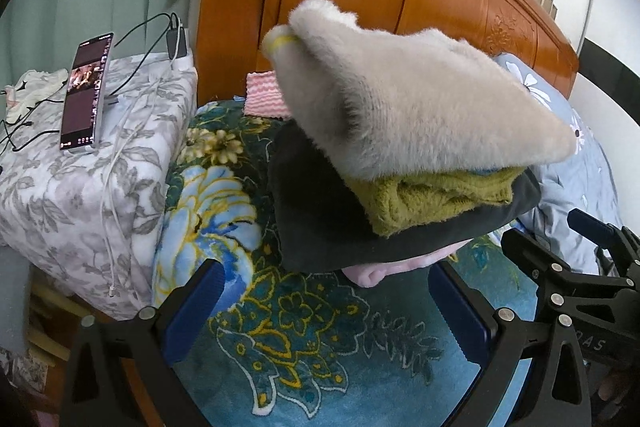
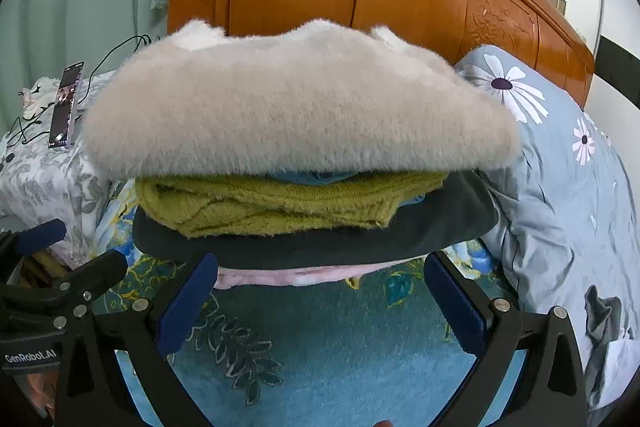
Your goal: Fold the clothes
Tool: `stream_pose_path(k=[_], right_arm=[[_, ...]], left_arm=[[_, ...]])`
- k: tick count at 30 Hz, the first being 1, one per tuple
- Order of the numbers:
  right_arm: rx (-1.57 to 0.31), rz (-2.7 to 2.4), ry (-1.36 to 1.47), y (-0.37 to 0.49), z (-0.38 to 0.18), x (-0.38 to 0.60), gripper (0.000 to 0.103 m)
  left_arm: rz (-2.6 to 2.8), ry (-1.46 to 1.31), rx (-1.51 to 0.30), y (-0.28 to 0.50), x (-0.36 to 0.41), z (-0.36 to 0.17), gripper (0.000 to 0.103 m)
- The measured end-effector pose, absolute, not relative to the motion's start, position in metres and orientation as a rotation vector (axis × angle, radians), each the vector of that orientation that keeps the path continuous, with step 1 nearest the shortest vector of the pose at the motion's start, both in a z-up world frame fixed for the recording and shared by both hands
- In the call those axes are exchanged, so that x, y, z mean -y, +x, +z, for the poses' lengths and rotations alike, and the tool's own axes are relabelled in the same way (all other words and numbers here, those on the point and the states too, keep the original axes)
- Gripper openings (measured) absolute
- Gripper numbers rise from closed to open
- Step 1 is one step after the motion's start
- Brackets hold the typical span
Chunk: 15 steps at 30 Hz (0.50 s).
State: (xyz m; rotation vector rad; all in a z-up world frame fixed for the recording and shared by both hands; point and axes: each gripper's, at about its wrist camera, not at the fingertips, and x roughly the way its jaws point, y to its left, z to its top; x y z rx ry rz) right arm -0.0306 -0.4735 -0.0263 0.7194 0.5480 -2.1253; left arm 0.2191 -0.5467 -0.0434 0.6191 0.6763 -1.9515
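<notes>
We have both grippers held low over the floral blanket (image 2: 340, 347), side by side, each facing the pile. The left gripper (image 1: 324, 301) has its jaws spread wide with nothing between them; the right gripper (image 2: 320, 293) is likewise spread and empty. Just ahead of both sets of fingertips sits the stack of folded clothes (image 2: 304, 195): a fluffy beige sweater (image 2: 296, 115) on top, an olive knit (image 2: 272, 203) beneath it, a sliver of blue cloth between those two, then a dark grey garment (image 2: 440, 227), and a pink one (image 2: 280, 275) at the bottom, touching the blanket. From the left gripper the stack lies ahead and slightly to the right; from the right gripper it is dead ahead.

We judge the folding of these pieces done and the stacking step finishing. No unfolded garment shows in front of either gripper, so the next move likely calls for drawing back, or squaring the beige sweater, which overhangs the layers below. The pile looks soft and could slump if nudged
</notes>
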Motion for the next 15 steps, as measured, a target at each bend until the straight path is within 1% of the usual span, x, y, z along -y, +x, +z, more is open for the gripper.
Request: stream_pose_path(k=[15], right_arm=[[-0.54, -2.134, 0.753, -0.032, -0.039, 0.465, 0.103]], left_arm=[[-1.968, 0.619, -0.667, 0.215, 0.543, -0.05, 0.103]])
